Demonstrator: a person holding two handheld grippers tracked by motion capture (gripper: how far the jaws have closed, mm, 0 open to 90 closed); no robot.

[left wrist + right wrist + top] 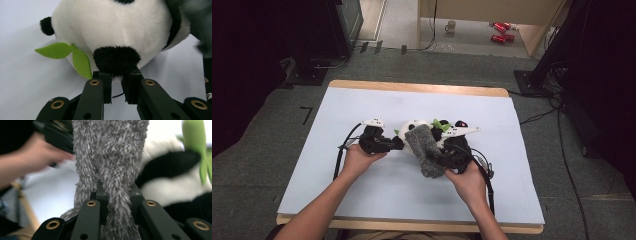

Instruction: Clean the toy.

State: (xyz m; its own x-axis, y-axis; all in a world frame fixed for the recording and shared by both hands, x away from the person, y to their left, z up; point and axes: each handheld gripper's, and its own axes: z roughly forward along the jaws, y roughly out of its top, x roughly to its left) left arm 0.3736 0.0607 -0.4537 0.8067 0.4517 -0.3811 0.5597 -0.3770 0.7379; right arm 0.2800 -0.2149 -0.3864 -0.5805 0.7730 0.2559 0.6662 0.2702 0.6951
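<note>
Currently the plush panda (pixel 414 131) lies near the middle of the white worktop (pixel 362 200), slightly toward its far edge. The left gripper (pixel 398 143) is clamped on the panda's black paw (pixel 116 60), just beside a green felt leaf (pixel 81 62). The right gripper (pixel 435 159) pinches a fuzzy grey sock (pixel 424 147), jaws closed on the fabric. The sock drapes against the panda's right side, touching it.
</note>
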